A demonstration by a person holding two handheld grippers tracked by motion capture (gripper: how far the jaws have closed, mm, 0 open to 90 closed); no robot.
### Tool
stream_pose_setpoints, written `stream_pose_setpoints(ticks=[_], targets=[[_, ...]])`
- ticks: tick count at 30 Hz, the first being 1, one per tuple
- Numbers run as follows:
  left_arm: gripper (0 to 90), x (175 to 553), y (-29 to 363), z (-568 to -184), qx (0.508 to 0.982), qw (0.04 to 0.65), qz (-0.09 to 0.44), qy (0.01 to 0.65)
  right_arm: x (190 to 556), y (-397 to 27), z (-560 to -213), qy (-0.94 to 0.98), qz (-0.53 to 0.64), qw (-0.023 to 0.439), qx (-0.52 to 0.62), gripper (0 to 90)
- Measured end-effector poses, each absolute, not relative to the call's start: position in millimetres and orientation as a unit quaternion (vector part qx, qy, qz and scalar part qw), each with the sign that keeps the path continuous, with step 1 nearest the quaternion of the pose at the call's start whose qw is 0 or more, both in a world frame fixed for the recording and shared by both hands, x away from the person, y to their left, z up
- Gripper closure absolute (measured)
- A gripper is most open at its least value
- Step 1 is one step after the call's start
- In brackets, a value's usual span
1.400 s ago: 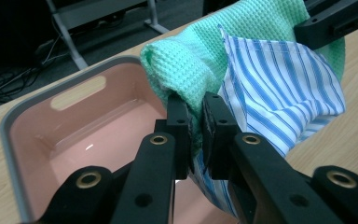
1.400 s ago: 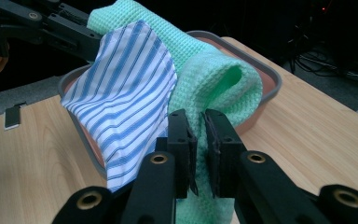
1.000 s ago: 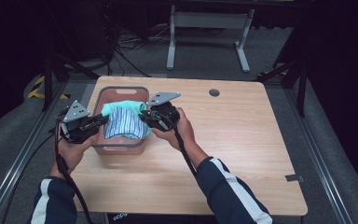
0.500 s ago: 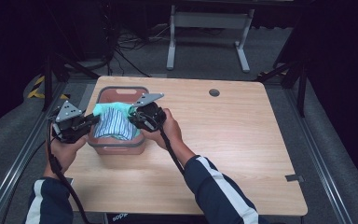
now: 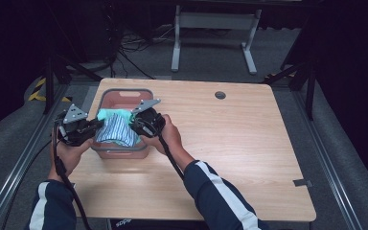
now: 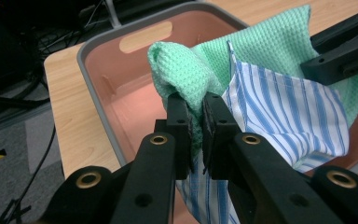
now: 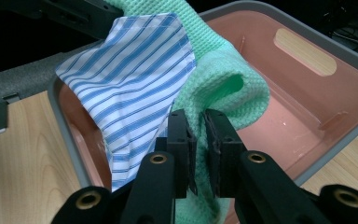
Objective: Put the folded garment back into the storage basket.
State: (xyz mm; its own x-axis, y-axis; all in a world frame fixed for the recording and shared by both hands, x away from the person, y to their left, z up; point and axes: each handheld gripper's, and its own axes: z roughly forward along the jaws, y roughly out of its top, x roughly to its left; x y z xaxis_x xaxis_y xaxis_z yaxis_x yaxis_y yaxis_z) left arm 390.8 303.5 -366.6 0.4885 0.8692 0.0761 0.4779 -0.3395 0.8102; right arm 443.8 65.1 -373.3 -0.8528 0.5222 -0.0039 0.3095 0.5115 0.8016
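Cloths (image 5: 117,129) hang between left gripper (image 5: 96,125) and right gripper (image 5: 135,122), both clenched on the green cloth; basin (image 5: 124,94) lies directly beneath.

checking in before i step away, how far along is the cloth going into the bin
Done: both grippers have the cloth pinched. In hand: left gripper and right gripper hold the green cloth and striped cloth stretched over the pink bin. Left: lowering them in and letting go.
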Motion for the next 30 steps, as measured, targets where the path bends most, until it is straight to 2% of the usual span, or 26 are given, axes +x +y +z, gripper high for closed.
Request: stream_pose_setpoints(ticks=[10,12,18,30], targets=[[80.1,395,302,-376,0.786,0.357,0.254,0.436,448,65,-380,0.863,0.422,0.123,0.248,78.9],[73.1,396,300,-376,0.789,0.354,0.254,0.433,449,65,-382,0.862,0.416,0.127,0.259,73.8],[58.1,393,298,-372,0.781,0.355,0.268,0.438,446,62,-382,0.865,0.413,0.129,0.255,71.3],[54.7,390,289,-369,0.776,0.362,0.272,0.44,442,50,-378,0.869,0.406,0.145,0.241,67.3]])
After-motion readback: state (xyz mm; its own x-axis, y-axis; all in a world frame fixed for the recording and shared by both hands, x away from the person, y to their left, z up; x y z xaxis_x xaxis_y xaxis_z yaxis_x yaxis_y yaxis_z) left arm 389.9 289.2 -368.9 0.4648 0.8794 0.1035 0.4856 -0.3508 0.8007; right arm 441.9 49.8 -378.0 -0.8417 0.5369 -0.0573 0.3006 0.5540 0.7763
